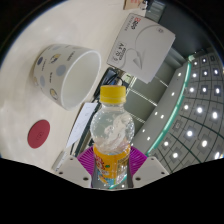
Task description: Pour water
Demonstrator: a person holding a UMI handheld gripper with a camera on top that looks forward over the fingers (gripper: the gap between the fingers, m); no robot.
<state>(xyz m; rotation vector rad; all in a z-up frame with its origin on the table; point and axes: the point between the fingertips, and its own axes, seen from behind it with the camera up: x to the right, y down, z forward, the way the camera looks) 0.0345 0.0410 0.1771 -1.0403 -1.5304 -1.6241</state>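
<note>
One clear bottle [112,135] with an orange cap stands clenched between the gripper [112,160] pads, with open tabletop [30,100] to its left. One spotted white cup [66,72] lies tilted beyond the fingers, a red coaster [38,134] beside them.
</note>
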